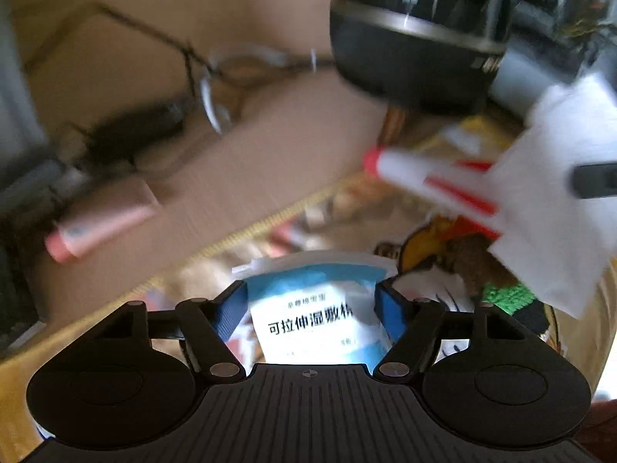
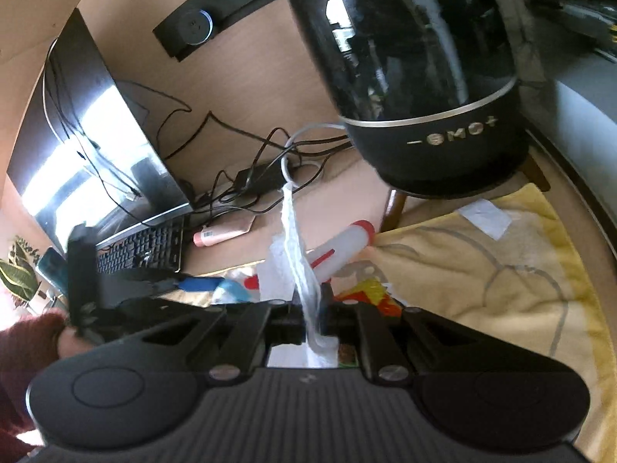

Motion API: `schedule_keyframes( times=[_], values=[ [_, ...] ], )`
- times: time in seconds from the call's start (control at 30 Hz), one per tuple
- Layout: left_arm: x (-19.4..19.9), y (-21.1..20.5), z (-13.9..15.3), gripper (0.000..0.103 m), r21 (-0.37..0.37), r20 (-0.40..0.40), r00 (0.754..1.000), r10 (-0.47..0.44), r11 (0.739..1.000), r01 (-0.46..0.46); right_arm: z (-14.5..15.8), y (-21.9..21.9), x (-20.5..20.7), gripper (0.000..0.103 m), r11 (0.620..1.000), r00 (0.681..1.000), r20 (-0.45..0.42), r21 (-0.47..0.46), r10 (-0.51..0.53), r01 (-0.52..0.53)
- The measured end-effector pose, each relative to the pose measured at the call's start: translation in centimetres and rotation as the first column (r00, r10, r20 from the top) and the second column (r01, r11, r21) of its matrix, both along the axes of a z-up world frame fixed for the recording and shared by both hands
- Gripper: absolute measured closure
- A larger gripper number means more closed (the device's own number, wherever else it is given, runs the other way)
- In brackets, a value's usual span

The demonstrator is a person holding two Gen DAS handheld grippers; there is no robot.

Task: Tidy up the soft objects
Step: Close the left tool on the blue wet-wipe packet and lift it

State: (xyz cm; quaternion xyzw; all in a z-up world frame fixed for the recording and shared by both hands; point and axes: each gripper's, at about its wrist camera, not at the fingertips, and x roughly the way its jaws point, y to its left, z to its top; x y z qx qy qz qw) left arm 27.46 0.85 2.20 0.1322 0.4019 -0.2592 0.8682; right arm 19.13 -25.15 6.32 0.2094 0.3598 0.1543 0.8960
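Left gripper (image 1: 310, 308): its blue pads are closed on a soft blue and white packet (image 1: 312, 308) with printed writing, which bulges a little between them and is held just above the yellow blanket.
Right gripper (image 2: 314, 308): closed down narrow on a thin white tissue (image 2: 297, 254), which runs forward from the jaws as a limp, crumpled strip; in the left view the same tissue (image 1: 559, 193) shows as a broad white sheet held off the surface.
Person: a hand (image 2: 67, 337) in a dark red sleeve holds the left tool at the lower left of the right view.
Blanket (image 2: 482, 262): yellow, with a cartoon print, spread just under both grippers; a small white label is stitched on it.
White tube (image 2: 339, 247): red cap and red stripe, lying at the blanket's edge beyond the tissue.
Pink tube (image 2: 219, 233): farther off on the wooden desk, near a keyboard (image 2: 142, 250).
Far: tangled cables, a monitor and a big glossy black appliance (image 2: 416, 77) at the back.
Step in hand: both soft things are gripped and lifted, so this looks like carrying; whether they have just been picked up or are about to be put down, I cannot tell.
Next move: no set-down spot shows. The tissue would tear or slip under a tug, and the packet gives under pressure.
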Motion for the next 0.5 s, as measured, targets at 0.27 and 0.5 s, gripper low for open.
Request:
schedule_keyframes(
  times=[0.27, 0.5],
  values=[
    [-9.5, 3.0, -0.3, 0.027, -0.037, 0.224, 0.974, 0.008, 0.999, 0.0, 1.7, 7.8, 2.3, 0.094, 0.977, 0.978, 0.031, -0.064, 0.207, -0.204],
    [-11.0, 4.0, -0.6, 0.026, -0.086, 0.188, 0.978, 0.086, 0.994, -0.071, 2.2, 13.8, 4.3, 0.094, 0.939, 0.942, 0.047, -0.107, 0.332, -0.326]
  ],
)
